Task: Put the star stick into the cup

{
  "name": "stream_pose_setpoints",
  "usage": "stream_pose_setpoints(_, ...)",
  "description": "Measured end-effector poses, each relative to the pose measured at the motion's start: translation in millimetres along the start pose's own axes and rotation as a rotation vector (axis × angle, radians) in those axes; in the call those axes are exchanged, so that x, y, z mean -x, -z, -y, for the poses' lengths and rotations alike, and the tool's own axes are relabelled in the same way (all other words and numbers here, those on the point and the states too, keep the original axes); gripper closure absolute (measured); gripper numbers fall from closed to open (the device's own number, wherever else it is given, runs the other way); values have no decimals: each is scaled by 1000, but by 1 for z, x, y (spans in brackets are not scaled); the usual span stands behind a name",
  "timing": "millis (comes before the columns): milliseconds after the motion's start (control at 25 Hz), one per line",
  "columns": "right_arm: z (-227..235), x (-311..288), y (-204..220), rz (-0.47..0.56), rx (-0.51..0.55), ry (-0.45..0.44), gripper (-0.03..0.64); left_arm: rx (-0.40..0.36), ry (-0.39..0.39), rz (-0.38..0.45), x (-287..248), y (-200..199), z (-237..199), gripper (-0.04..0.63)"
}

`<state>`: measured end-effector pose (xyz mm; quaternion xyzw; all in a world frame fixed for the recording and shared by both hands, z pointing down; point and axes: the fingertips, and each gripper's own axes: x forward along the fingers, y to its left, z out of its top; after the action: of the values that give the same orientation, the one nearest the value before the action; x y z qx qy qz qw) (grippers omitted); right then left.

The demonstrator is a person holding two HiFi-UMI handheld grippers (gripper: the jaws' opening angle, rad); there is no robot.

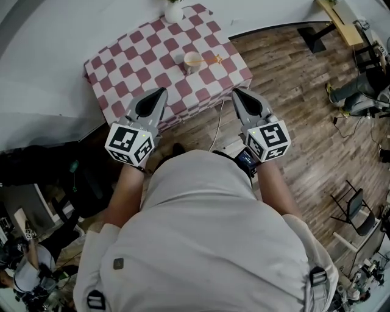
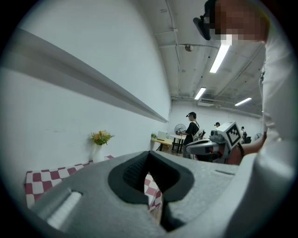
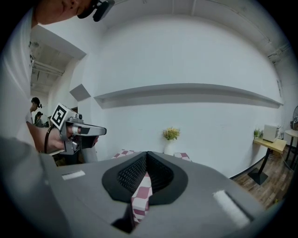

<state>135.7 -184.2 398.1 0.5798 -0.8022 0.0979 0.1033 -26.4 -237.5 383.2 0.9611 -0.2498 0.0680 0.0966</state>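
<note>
A pale cup (image 1: 192,60) stands on the table with the red-and-white checked cloth (image 1: 140,70), in the head view. The orange star stick (image 1: 213,59) lies on the cloth just right of the cup. My left gripper (image 1: 161,91) and right gripper (image 1: 236,92) are held side by side in front of the table's near edge, short of the cup. Both are shut with nothing between the jaws. In the left gripper view the jaws (image 2: 149,154) meet at the tips. The right gripper (image 3: 147,154) view shows the same. Neither gripper view shows the cup or the stick.
A white vase (image 1: 173,11) with yellow flowers (image 3: 171,134) stands at the table's far edge by the white wall. Wooden floor (image 1: 292,103) lies to the right, with chairs, table legs and people in the background (image 2: 191,128). A white cable (image 1: 217,125) hangs below the table.
</note>
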Motion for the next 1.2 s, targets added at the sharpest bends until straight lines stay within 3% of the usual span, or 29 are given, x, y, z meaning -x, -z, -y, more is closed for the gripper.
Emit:
stream_pose_setpoints(360, 48, 65, 26, -8, -21, -67, 607, 0, -30, -16, -32, 14, 98, 592)
stream_pose_setpoints(600, 66, 97, 46, -17, -37, -96, 607, -5, -77, -45, -31, 32, 137, 592)
stream_pose_setpoints(920, 57, 124, 58, -15, -65, -76, 607, -14, -66, -49, -11, 39, 160, 592)
stream_pose_setpoints(1200, 4, 128, 60, -17, -53, -66, 607, -21, -72, -30, 45, 40, 147, 592)
